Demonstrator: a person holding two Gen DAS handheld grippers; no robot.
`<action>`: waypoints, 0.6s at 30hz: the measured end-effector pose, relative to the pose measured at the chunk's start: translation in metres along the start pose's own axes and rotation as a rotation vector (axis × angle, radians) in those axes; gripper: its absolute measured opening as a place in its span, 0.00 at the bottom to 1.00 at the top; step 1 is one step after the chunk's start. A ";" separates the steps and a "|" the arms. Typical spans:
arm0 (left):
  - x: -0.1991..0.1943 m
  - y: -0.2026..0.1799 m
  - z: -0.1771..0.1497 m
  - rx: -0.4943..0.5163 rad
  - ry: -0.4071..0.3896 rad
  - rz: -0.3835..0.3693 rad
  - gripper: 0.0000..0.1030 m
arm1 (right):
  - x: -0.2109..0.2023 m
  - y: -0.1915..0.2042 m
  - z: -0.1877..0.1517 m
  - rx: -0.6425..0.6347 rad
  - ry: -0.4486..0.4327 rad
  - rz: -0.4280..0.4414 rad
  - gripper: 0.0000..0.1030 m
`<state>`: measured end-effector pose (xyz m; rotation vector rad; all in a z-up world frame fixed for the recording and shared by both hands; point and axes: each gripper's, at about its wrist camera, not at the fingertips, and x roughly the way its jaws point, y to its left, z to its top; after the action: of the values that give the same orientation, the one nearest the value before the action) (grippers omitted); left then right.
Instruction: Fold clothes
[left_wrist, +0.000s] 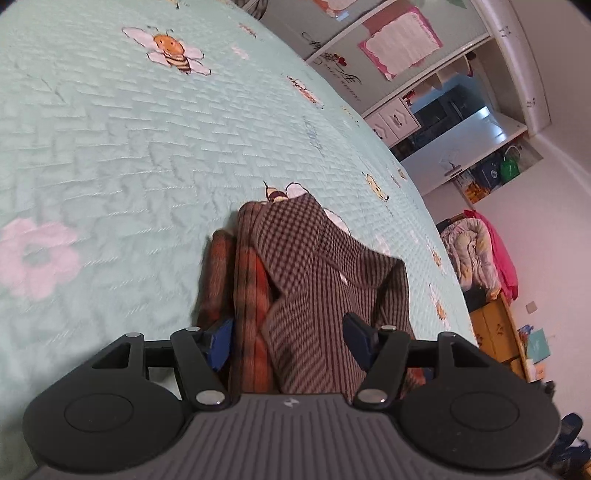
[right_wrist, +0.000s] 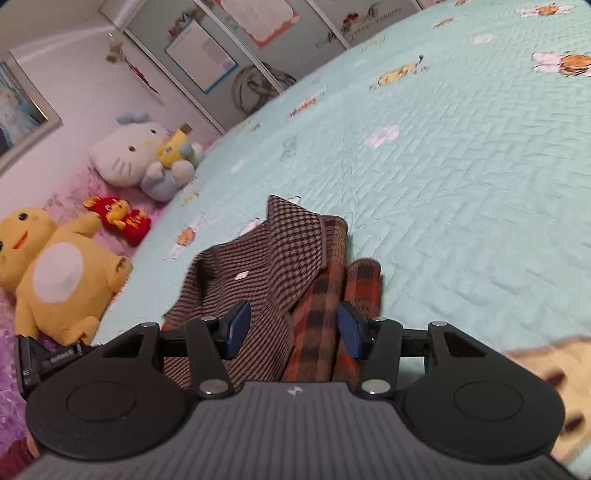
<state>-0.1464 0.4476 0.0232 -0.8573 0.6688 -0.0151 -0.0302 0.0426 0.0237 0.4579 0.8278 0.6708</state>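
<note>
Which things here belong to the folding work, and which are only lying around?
For the job:
- checked garment
- bedspread under it
- left gripper, right gripper, fingers open

Lying about:
- yellow plush
- white cat plush
- small red plush
- bundled bedding

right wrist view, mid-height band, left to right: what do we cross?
Yellow plush toy → small red plush → brown houndstooth garment → orange-and-black plaid garment → mint quilted bedspread with bee prints.
</note>
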 end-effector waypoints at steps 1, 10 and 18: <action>0.004 -0.001 0.004 0.000 0.003 -0.002 0.63 | 0.005 -0.001 0.002 0.006 0.006 0.007 0.51; 0.040 0.005 0.028 -0.093 -0.006 -0.029 0.64 | 0.042 -0.016 0.026 0.114 0.033 0.092 0.45; 0.023 -0.018 0.027 0.044 -0.065 -0.070 0.15 | 0.017 0.017 0.025 -0.062 -0.029 0.161 0.11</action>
<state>-0.1090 0.4475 0.0362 -0.8352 0.5754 -0.0647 -0.0082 0.0642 0.0405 0.4804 0.7460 0.8349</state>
